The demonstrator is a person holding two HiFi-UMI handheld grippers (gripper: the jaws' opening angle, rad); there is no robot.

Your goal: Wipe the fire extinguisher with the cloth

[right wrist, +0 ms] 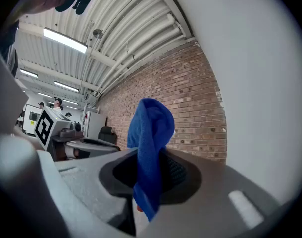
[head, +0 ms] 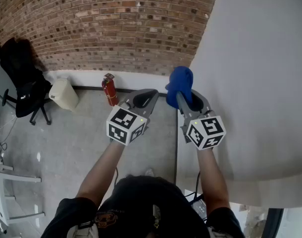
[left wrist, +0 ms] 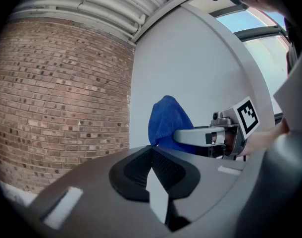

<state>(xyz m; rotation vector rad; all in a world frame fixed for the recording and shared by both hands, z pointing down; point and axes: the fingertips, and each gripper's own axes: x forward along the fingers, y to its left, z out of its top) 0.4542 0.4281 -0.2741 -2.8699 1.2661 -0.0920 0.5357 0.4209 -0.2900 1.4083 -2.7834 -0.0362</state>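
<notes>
Both tongs are held level in front of me. My left gripper (head: 142, 101) is pinched shut with nothing in it. My right gripper (head: 186, 102) clamps the blue cloth (head: 180, 83), which bunches up above its jaws. Well beyond them, across the grey floor (head: 81, 133), the red fire extinguisher (head: 110, 91) stands upright at the foot of the brick wall (head: 116, 24), just beside a white container (head: 64, 93). I judge the step in hand to be the approach. I should walk in and lower the right gripper so a broad fold of cloth meets the cylinder. The idle left one should be ready to steady the top, since a sideways push could tip the extinguisher.
</notes>
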